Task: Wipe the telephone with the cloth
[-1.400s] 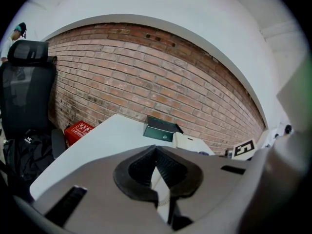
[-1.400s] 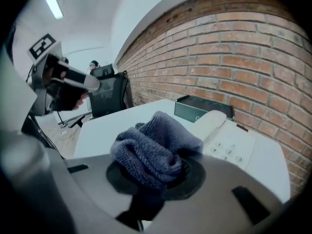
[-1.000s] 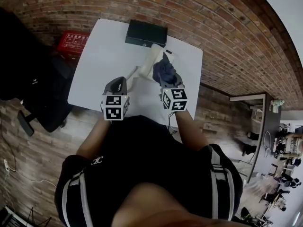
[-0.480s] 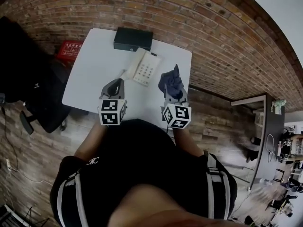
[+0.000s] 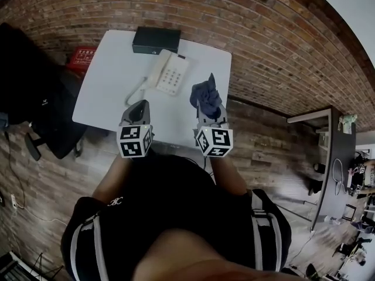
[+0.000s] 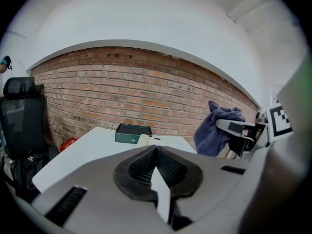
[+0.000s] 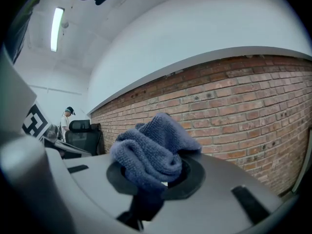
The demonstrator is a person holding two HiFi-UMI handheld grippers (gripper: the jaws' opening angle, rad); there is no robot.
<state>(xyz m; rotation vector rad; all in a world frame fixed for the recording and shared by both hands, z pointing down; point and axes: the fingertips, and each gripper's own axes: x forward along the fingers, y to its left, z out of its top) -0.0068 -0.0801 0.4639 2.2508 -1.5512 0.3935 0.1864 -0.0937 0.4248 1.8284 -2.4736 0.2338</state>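
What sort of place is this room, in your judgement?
Probably an office: a white table bearing a desk telephone, a black office chair, and another desk further off.

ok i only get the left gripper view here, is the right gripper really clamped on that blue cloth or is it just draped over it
observer: Clamped. In the right gripper view the right gripper has its jaws shut on the cloth, which bunches up out of them.
operator: and the telephone, i barely see it past my jaws
observer: In the head view the telephone lies keypad up on the white table, just in front of the dark box.
operator: is the cloth touching it
observer: No. The head view shows the cloth held to the telephone's right, apart from it.
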